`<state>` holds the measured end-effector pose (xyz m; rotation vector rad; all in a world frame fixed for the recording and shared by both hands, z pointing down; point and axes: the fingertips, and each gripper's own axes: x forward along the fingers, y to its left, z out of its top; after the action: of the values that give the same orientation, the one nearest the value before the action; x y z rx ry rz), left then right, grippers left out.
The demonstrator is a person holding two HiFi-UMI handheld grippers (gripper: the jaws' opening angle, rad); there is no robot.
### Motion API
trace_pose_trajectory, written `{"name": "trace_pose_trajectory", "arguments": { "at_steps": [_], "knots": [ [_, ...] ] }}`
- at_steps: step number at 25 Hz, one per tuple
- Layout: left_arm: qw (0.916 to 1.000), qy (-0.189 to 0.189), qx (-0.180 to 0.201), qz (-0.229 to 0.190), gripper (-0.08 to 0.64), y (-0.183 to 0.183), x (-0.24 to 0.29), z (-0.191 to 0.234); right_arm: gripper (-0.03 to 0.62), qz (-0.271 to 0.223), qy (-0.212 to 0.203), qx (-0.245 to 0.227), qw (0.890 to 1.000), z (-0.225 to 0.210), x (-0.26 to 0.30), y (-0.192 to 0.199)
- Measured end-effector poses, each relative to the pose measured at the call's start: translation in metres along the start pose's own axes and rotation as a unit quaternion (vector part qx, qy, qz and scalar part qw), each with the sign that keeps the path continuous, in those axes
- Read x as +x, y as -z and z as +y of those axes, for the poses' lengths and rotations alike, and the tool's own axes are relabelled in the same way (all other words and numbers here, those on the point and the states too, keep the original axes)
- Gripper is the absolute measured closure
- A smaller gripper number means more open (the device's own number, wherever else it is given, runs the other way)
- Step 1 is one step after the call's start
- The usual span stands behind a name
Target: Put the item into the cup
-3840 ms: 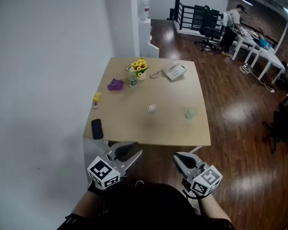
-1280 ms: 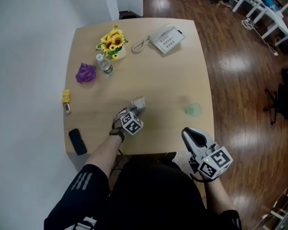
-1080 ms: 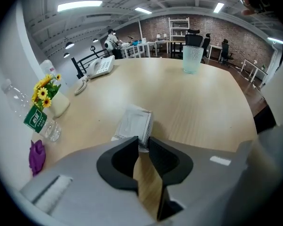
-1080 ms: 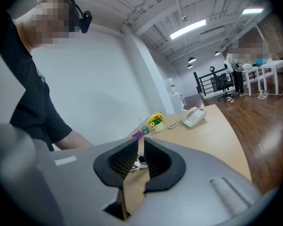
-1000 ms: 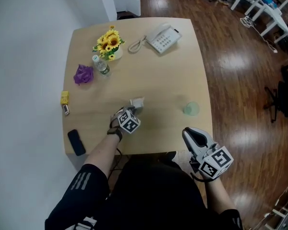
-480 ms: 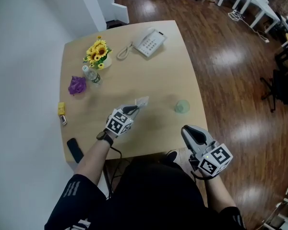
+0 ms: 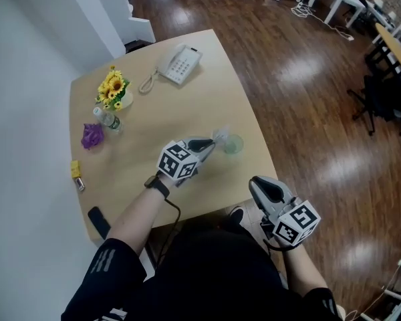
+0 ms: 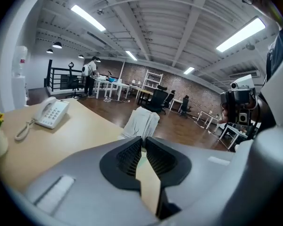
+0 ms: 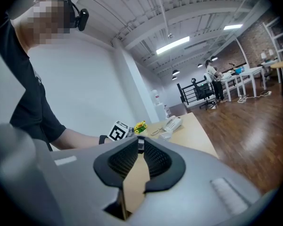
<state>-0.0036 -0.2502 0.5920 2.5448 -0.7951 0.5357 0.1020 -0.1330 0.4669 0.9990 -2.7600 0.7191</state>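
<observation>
Plainly, your left gripper [image 7: 212,142] had the small white crumpled item [image 7: 220,136] in its grip, just right of the head view's centre. Its jaws had just been closing, and they stood almost together with the item pinched between the pads at their very tips.

Only the head view gave you the pale green translucent cup [image 7: 232,144]. It stood on the light wooden table [image 7: 187,105] near the right-hand edge. The item sat just beside its rim, on the cup's upper left in the frame. Whether it was over the opening I could not tell from there.

The left gripper view gave you what the head view blurred. The item rose above the jaw tips at the middle of the frame as a thin, white, folded piece, soft-looking, with fine dark creases running down it. That same view put the white desk telephone [image 8: 51,113] at centre left on the table.

The right gripper view alone settled your right gripper [image 9: 140,147]: its jaws met at the tips with nothing between them. It also caught your left gripper and your forearm [image 9: 80,138] at centre left, with the yellow flowers [image 9: 140,125] just beyond. In the head view that right gripper hung at lower right, off the table's near edge, above the dark wooden floor [image 7: 307,112].
</observation>
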Motion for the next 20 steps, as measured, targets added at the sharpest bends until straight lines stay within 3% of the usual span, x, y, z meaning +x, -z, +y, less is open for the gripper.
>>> {"name": "trace_pose_trajectory", "arguments": {
  "at_steps": [6, 13, 20],
  "knots": [
    [0.9983, 0.038, -0.036, 0.025, 0.532, 0.007, 0.053, -0.019, 0.546, -0.011, 0.029, 0.012, 0.999, -0.014, -0.027, 0.007],
    [0.9934, 0.047, -0.075, 0.073, 0.532, 0.035, 0.091, -0.016, 0.546, -0.014, 0.046, 0.023, 0.999, -0.025, -0.042, 0.014],
    [0.9906, 0.037, -0.095, 0.091, 0.526, 0.05, 0.105, -0.008, 0.546, -0.015, 0.046, 0.024, 0.999, -0.031, -0.043, 0.014]
  ]
}}
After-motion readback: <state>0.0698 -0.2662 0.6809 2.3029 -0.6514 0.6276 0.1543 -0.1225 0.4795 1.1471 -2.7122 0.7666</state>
